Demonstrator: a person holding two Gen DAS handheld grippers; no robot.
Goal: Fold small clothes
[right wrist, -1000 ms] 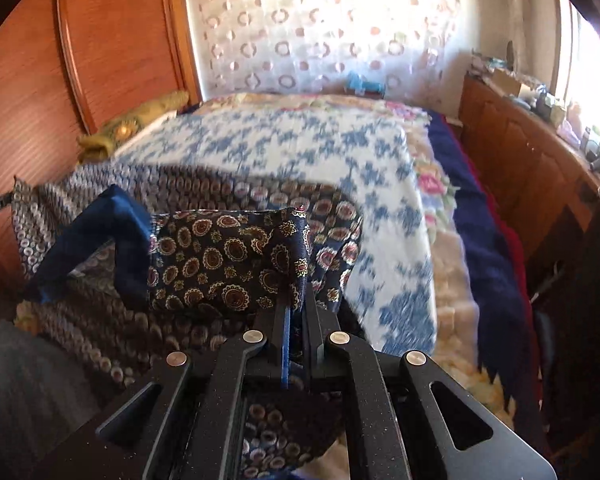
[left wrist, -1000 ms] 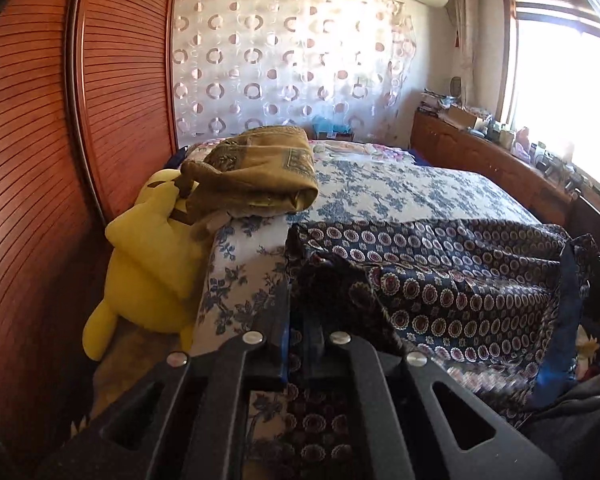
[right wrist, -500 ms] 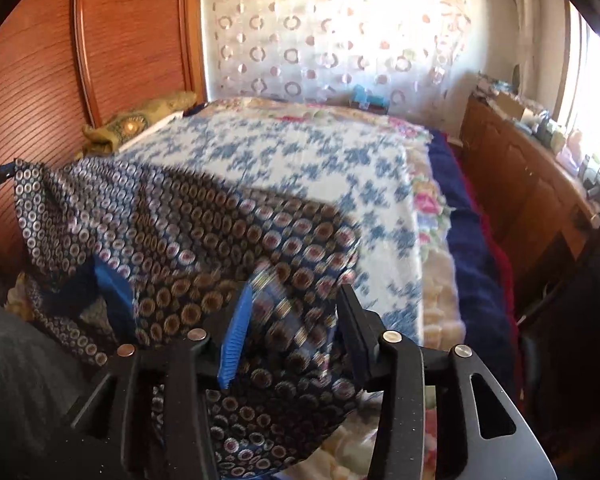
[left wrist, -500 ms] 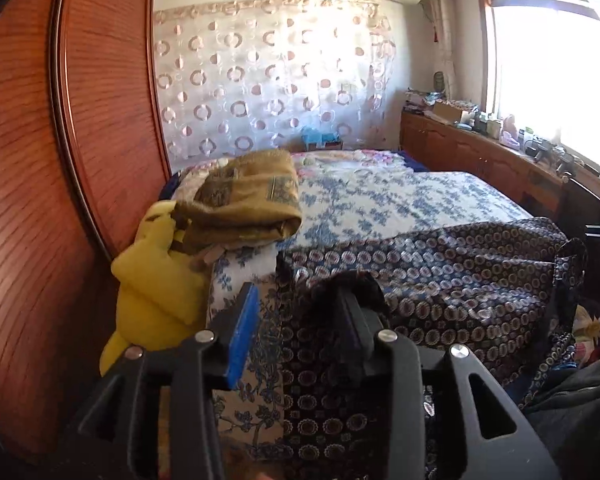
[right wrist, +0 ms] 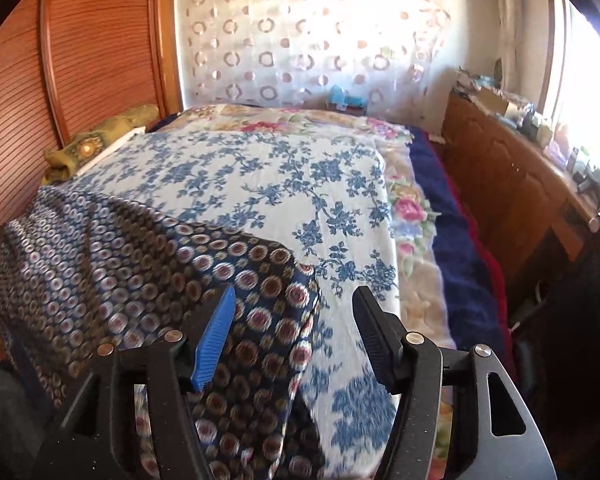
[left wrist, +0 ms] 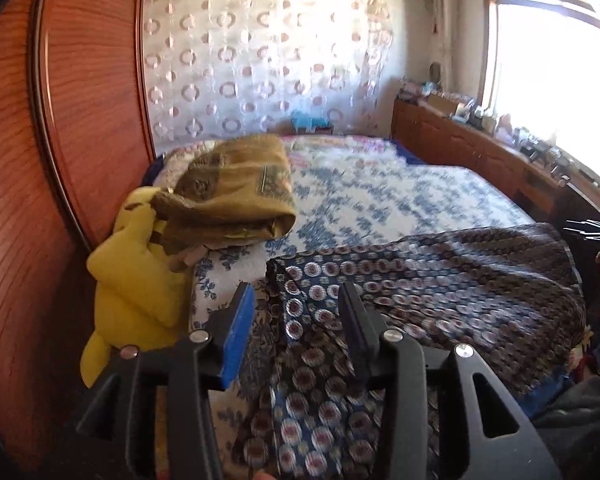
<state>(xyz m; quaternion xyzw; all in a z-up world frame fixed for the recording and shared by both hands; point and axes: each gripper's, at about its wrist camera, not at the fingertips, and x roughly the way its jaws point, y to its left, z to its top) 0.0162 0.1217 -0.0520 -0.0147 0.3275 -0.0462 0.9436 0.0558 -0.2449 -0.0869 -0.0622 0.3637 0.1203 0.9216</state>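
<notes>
Both grippers were pinched shut on the patterned cloth a second ago; since then both sets of jaws have been opening and the raised fold has dropped flat onto the bed.

Left gripper (left wrist: pixel 296 300): fingers spread, blue pad on one side, black on the other. The near left corner of the dark circle-patterned garment (left wrist: pixel 440 288) lies below and between them, but neither pad presses on it.

Right gripper (right wrist: pixel 296 308): fingers spread wider. The garment's (right wrist: pixel 112 264) right edge lies under the blue finger and between the two fingers; the black finger stands over the blue floral bedspread (right wrist: pixel 260 176). No pinch.

Garment: spread across the near edge of the bed, its front hanging over the side.

Surroundings: a folded olive-gold cloth (left wrist: pixel 236 192) sits by the wooden headboard (left wrist: pixel 92 92), its near end resting on a yellow plush toy (left wrist: pixel 136 280) wedged between bed and headboard. Far side: curtain with ring pattern (right wrist: pixel 300 36). The left view is slightly blurred.
</notes>
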